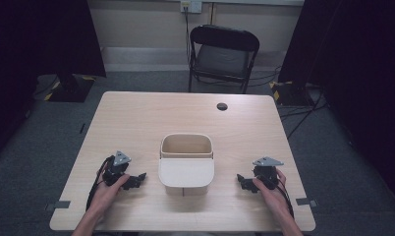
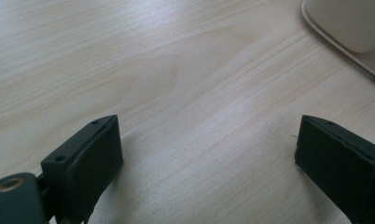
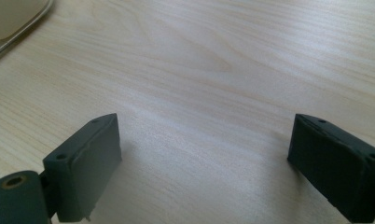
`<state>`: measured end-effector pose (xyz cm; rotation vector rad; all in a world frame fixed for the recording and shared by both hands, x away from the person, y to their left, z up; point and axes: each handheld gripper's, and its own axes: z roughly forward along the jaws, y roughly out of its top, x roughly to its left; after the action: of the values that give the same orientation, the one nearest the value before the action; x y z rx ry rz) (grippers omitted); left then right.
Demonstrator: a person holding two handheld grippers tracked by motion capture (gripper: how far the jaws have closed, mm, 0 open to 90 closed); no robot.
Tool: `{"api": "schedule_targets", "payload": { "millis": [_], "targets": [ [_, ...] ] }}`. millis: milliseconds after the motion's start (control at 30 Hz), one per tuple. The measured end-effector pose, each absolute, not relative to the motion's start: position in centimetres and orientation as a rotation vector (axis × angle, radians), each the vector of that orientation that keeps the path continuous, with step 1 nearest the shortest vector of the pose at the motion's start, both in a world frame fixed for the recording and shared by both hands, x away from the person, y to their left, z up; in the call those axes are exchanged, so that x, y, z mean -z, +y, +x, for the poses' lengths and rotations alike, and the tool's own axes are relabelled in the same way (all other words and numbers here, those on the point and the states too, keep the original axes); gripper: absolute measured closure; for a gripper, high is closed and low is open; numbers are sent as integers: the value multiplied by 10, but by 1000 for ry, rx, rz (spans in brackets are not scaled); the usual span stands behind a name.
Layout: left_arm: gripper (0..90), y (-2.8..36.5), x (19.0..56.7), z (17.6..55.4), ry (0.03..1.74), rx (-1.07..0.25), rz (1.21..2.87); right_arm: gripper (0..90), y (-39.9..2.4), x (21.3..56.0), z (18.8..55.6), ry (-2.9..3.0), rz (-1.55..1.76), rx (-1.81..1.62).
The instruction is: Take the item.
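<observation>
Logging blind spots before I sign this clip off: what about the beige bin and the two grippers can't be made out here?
- Beige bin: high view, its half-lid covers the near part, so what lies under it is hidden; both gripper views cut the bin off at a corner.
- Left gripper and right gripper: high view, too small and dark to read the jaws; each gripper view shows them wide apart over bare table.
- Table's near edge: cut off, high view.
</observation>
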<state>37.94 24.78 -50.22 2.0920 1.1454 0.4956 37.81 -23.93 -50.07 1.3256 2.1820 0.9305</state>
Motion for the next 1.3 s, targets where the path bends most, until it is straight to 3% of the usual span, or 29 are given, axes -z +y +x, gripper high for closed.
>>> {"api": "schedule_targets", "payload": {
  "millis": [200,333,1300],
  "targets": [
    [68,248,502,379,1148,-496,2088,87,-240,500,378,2182,1331,-925],
    [68,248,502,379,1148,-496,2088,157,-241,497,377,2165,1348,-940],
    [68,248,502,379,1148,-496,2088,155,-219,471,355,2263,1188,-1195]
  ]
}}
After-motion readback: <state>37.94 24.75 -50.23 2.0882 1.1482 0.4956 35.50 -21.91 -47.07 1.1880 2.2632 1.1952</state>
